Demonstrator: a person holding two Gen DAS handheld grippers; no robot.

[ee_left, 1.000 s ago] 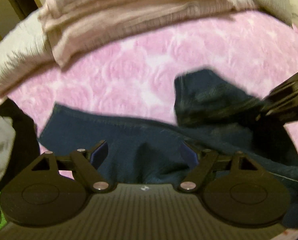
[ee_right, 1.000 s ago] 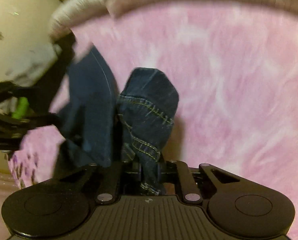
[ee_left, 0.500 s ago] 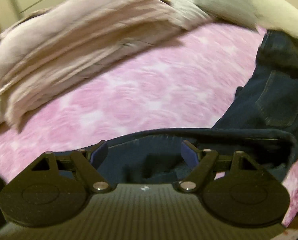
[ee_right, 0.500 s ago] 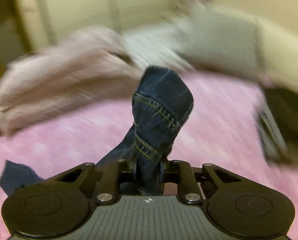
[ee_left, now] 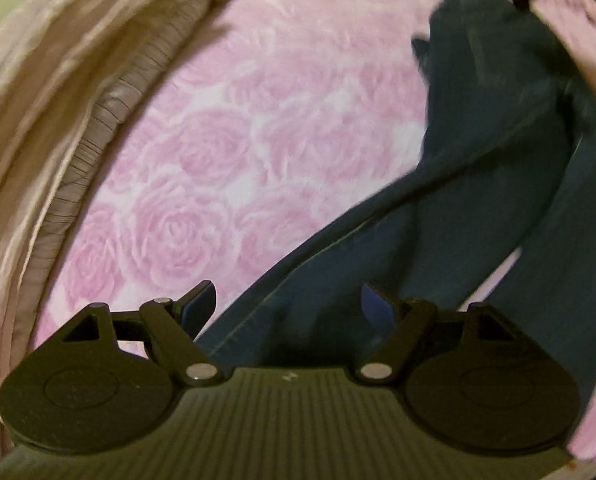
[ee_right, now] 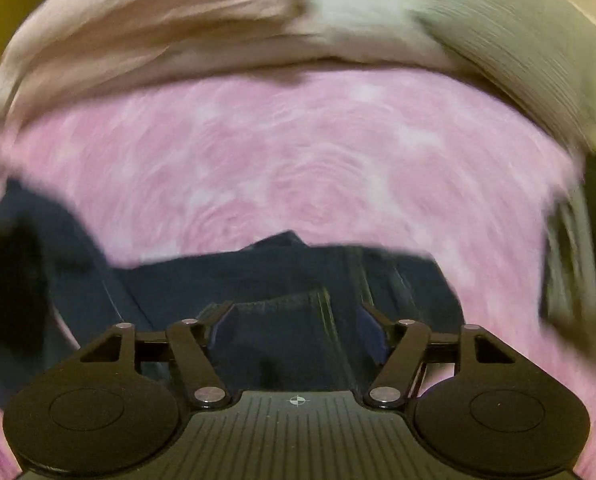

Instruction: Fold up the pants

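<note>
Lying across the pink rose-patterned fleece blanket [ee_left: 234, 152], the dark blue denim pants [ee_left: 477, 208] stretch diagonally in the left wrist view, which also shows ribbed edges of the beige folded bedding [ee_left: 70, 128]. Only the right wrist view shows a folded hem section directly under the right gripper [ee_right: 298, 330]. That gripper's jaws have just been opening and now stand wide, pressing nothing; a second ago they pinched a bunched cuff. The left gripper [ee_left: 288, 304] stays wide over denim.
</note>
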